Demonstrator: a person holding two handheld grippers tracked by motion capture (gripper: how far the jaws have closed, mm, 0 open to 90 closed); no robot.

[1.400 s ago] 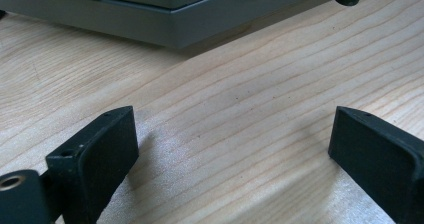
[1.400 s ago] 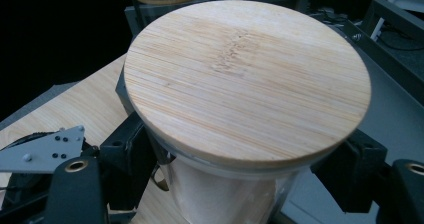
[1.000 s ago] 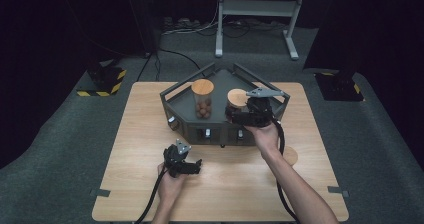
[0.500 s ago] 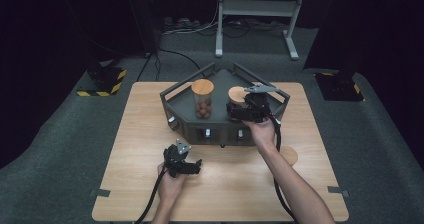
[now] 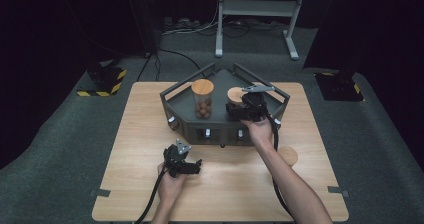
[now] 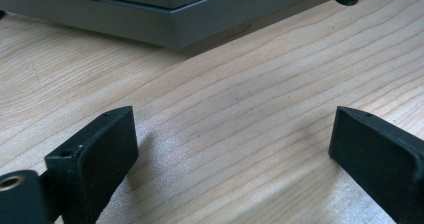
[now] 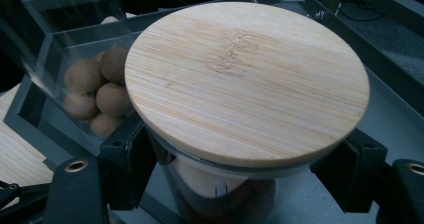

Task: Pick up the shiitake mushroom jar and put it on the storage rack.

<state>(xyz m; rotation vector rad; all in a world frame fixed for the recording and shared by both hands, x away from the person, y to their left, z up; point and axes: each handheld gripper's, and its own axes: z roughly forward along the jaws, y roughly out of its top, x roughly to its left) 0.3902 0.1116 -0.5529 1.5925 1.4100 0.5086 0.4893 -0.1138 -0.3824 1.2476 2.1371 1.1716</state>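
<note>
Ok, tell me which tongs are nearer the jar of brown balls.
Right. The right tongs are in the tray, gripping the lidded jar right beside the jar of brown balls. The left tongs rest open on the table, in front of the tray.

A tray (image 5: 176,104) sits on the far middle of the tabletop (image 5: 140,149). In it stand 2 jars: the left jar (image 5: 202,98) and, just right of it, the right jar (image 5: 234,100), which the right gripper (image 5: 234,109) clasps from the right. The left gripper (image 5: 196,167) lies on the tabletop near the tray's front, well apart from it. A loose lid (image 5: 288,155) lies right of the tray's near corner.
</note>
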